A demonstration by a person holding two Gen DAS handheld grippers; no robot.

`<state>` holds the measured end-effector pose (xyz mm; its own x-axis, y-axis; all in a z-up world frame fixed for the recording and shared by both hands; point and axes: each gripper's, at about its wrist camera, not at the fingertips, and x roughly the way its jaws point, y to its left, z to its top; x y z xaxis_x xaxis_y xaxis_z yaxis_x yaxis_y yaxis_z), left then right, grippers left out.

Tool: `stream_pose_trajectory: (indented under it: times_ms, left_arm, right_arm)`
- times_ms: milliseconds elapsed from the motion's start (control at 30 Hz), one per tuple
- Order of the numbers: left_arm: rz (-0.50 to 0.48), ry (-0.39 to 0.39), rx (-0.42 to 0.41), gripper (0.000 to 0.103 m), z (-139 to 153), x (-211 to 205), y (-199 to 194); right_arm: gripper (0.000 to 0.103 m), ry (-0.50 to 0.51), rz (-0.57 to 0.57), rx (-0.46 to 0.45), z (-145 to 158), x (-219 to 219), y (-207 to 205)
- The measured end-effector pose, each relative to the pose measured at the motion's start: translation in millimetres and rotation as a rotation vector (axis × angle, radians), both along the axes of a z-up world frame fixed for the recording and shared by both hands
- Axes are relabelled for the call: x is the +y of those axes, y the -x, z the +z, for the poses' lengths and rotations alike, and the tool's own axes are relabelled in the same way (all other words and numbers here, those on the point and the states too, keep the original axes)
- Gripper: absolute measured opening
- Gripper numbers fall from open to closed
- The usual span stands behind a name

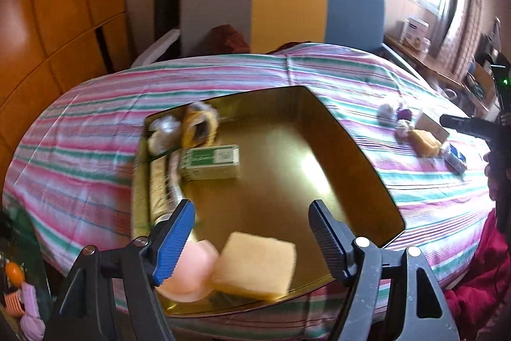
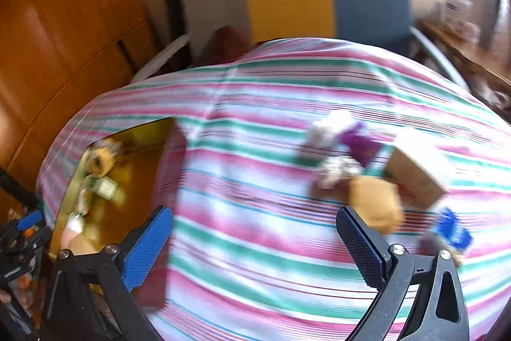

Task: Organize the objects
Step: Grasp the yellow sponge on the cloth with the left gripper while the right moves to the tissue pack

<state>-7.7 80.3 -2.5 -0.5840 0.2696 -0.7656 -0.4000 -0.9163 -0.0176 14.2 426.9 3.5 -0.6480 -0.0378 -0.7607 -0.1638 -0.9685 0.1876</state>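
Left tool [image 1: 252,232] wide open, nothing betw. fingers, over gold tray [image 1: 345,130] on striped bed [image 1: 95,130]. In tray: yellow sponge [image 1: 255,264] + pink puff [image 1: 191,270] at near edge, green box [image 1: 210,162] nr left side. Right tool [image 2: 255,242] wide open, empty, over bed; yellow sponge [image 2: 377,206], cardboard box [image 2: 418,174], blue packet [image 2: 453,232] on bed right of tray, blurred.

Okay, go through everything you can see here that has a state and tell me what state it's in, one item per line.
left gripper: open, nothing between the jaws
right gripper: open, nothing between the jaws
gold tray: open-topped, partly filled
green box: in the tray, lying flat
yellow sponge: in the tray, lying flat
pink round piece: in the tray, beside the sponge
second yellow sponge: still on the striped cloth, outside the tray
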Motion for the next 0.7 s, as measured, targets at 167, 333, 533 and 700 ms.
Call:
stream_pose_trajectory:
  times_ms: [167,333,533,700]
  left_arm:
    - [-0.08,-0.038,-0.013,0.074,8.5,30.4,1.2]
    - [-0.135,-0.076,-0.081,0.065,9.4,68.8,9.9]
    - [-0.26,-0.096,-0.169,0.065,4.7,130.5,11.8]
    - [-0.332,-0.099,-0.233,0.065,-5.7,180.9,11.9]
  right_arm:
    - [0.103,-0.034,-0.174,0.012,-0.9,64.5,-20.2]
    - [0.103,-0.036,-0.445,0.036,-15.7,140.0,-52.4]
    - [0.103,0.186,-0.729,0.028,-32.3,208.1,-89.0]
    - [0.103,0.331,-0.769,0.038,-39.0,222.7,-101.3]
